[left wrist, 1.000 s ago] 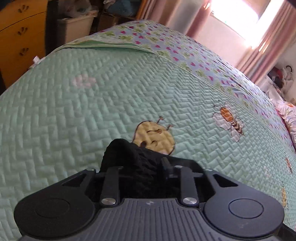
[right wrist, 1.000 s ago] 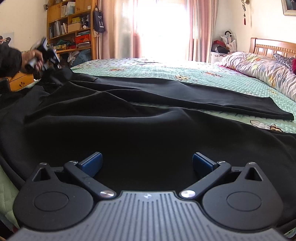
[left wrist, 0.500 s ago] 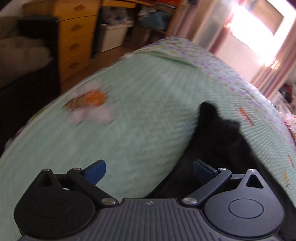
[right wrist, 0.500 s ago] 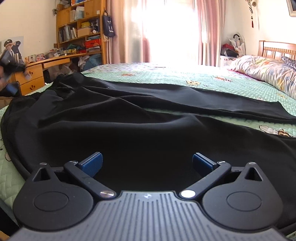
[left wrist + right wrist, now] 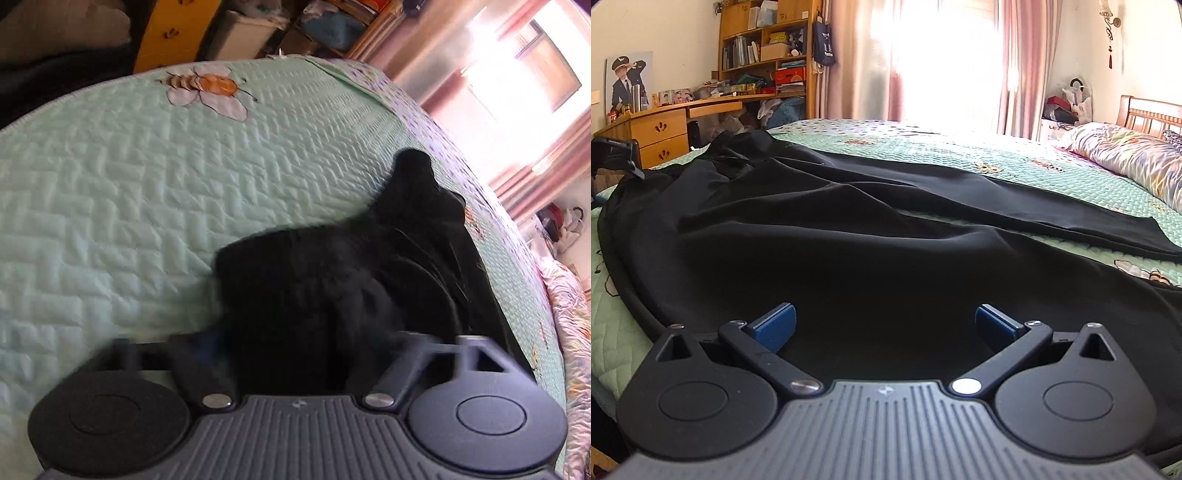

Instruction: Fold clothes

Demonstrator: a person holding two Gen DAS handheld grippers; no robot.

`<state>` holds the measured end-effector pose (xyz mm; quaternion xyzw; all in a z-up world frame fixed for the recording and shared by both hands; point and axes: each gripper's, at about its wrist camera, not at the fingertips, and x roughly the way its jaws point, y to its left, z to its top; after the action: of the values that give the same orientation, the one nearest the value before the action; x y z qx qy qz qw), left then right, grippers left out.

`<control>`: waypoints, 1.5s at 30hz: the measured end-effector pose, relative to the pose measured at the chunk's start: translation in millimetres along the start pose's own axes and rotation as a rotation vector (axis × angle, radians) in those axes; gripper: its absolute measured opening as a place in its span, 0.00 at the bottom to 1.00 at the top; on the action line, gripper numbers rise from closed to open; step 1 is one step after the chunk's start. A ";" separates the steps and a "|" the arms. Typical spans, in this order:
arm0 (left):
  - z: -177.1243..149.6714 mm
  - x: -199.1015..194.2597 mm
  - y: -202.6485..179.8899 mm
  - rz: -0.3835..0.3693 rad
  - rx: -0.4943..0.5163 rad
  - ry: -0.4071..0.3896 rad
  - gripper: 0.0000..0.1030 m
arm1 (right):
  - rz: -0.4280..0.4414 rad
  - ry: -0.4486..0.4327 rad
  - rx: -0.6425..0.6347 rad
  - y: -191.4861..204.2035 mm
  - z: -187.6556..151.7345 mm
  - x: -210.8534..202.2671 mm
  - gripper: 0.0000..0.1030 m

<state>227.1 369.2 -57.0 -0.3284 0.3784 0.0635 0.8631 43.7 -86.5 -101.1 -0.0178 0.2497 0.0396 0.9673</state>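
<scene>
Right gripper hovers spread over black trousers lying rumpled across the quilt; left gripper is blurred with cloth between its fingers, grip unclear. A bunched pinch could drag wrinkles into the fold. No containers near the garment.
</scene>
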 end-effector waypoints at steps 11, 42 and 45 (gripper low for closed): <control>-8.7 -19.7 34.8 0.032 -0.114 -0.021 0.45 | 0.026 -0.006 -0.010 5.3 0.0 -2.8 1.00; -111.0 -56.2 21.2 -0.115 -0.194 0.006 0.24 | -0.023 -0.101 0.341 -53.0 0.1 -29.5 1.00; -105.0 -63.0 25.2 -0.134 -0.219 0.001 0.64 | -0.060 -0.182 0.590 -98.7 -7.0 -52.9 1.00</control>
<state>109.4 333.0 -78.6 -0.4451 0.3470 0.0466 0.8242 2.6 -188.8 -80.2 0.2599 0.1623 -0.0616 0.9499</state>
